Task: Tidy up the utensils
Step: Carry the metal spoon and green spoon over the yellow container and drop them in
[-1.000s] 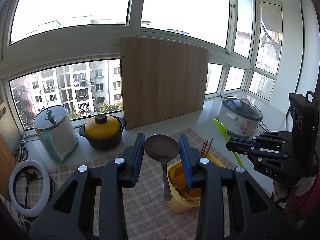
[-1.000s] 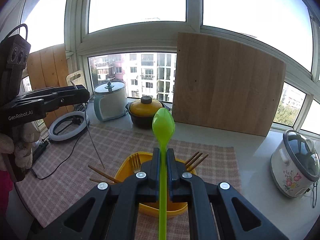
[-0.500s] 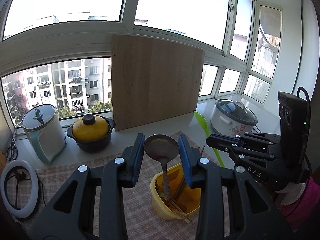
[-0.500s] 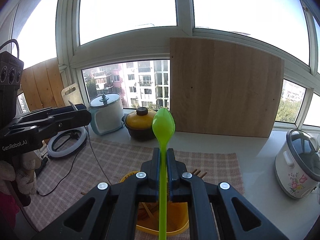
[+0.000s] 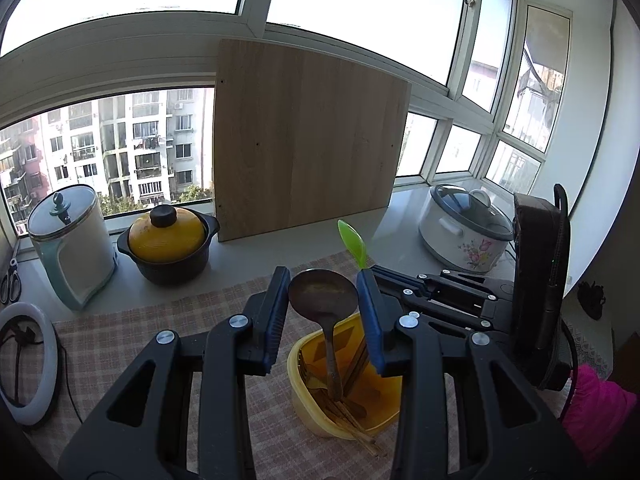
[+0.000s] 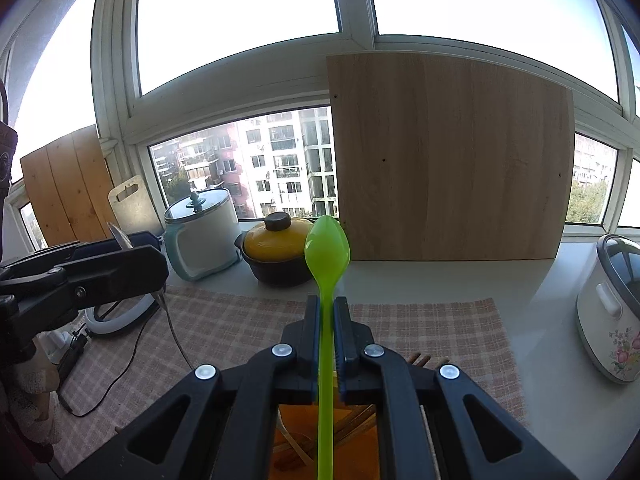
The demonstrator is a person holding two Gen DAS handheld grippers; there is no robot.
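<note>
1. Green spoon (image 6: 326,256) pinched upright in the closed right gripper (image 6: 327,312), bowl up, over the yellow tub (image 5: 344,392)
2. Left gripper (image 5: 323,312) part open, clamped across the metal ladle (image 5: 323,296), handle down in the tub with chopsticks (image 5: 352,424)
3. Checked cloth (image 6: 420,328) under the tub; behind it a yellow-lidded pot (image 5: 170,240) and a wooden board (image 5: 308,148)

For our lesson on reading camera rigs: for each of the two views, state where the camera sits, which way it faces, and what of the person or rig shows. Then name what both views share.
Left wrist: on the left gripper, facing the window over the yellow container; its fingers flank a metal spoon; the right gripper shows at right.
Right wrist: on the right gripper, facing the window; shut on the green spoon; the left gripper and a gloved hand show at left.
Shared: wooden board, yellow-lidded pot, checked mat.
</note>
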